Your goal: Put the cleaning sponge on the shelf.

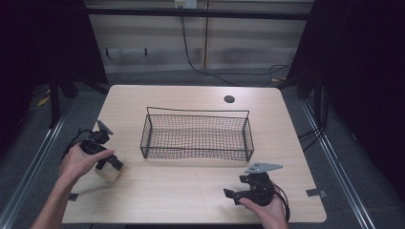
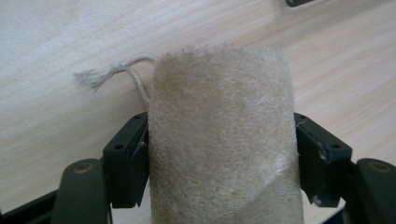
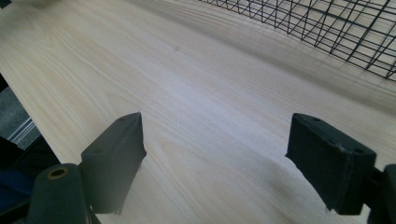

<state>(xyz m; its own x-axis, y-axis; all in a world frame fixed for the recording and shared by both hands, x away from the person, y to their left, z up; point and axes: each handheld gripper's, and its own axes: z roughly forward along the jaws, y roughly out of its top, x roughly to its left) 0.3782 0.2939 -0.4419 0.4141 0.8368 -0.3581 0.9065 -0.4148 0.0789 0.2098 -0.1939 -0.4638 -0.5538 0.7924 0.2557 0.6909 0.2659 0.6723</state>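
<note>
The left hand-held gripper [image 1: 109, 165], closed on the fuzzy roll [image 2: 223, 140] near the desk's [image 1: 191, 191] left edge, has the wire basket [image 1: 197, 136] off to its right, while the right hand-held gripper [image 3: 215, 158] gapes empty.

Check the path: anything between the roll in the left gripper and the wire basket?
Nothing visible. The left gripper holds the beige roll left of the wire basket, with bare table between. Only the basket's own wall must be cleared.

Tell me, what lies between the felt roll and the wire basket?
Bare tabletop alone, in the high view, separates the felt roll from the wire basket.
</note>
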